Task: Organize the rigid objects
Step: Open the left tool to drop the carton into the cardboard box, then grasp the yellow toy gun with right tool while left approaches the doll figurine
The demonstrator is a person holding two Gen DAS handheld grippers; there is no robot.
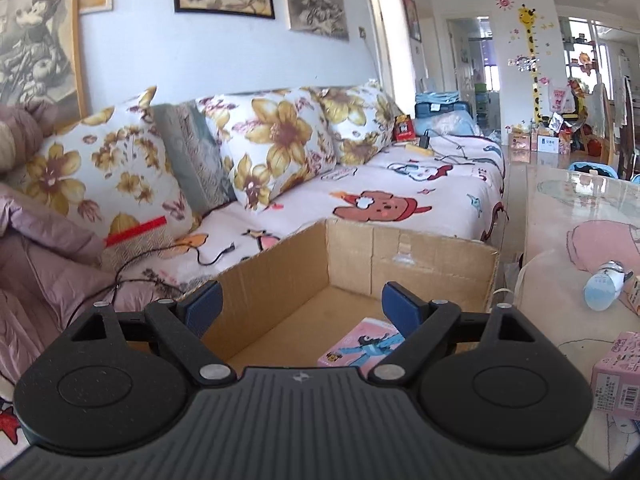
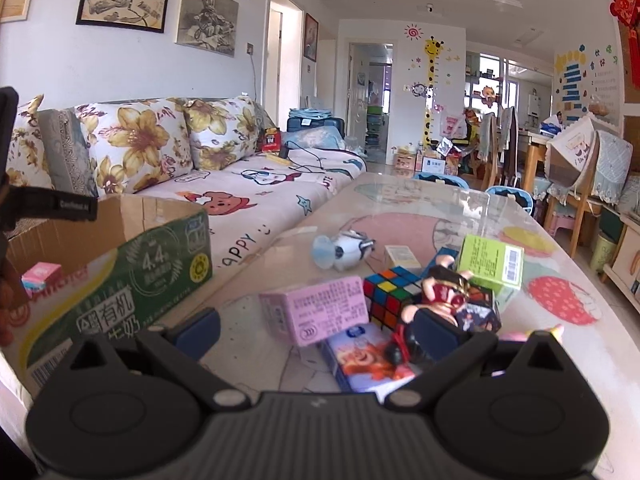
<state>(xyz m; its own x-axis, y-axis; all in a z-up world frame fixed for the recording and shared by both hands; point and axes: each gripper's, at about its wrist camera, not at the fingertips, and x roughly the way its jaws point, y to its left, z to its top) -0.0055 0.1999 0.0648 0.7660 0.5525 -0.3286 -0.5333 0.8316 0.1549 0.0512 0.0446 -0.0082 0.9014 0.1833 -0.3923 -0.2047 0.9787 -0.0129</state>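
My left gripper [image 1: 304,304] is open and empty, hovering over an open cardboard box [image 1: 420,256]. A small pink cartoon box [image 1: 360,346] lies on the box floor just below my fingers. In the right wrist view the same cardboard box [image 2: 132,280] stands at the left with the pink box [image 2: 42,276] inside. My right gripper [image 2: 316,330] is open and empty above the table [image 2: 580,344]. Between its fingers lie a pink carton [image 2: 316,312] and a blue flat box [image 2: 368,360]. A Rubik's cube [image 2: 390,296], a pig figurine [image 2: 440,300] and a green box [image 2: 490,262] lie just beyond.
A white and blue bottle-like toy [image 2: 340,252] and a small cream box [image 2: 402,256] lie farther back on the table. A sofa [image 2: 256,196] with floral cushions runs along the left. Chairs and shelves stand at the far right. A pink carton [image 1: 618,376] shows in the left wrist view.
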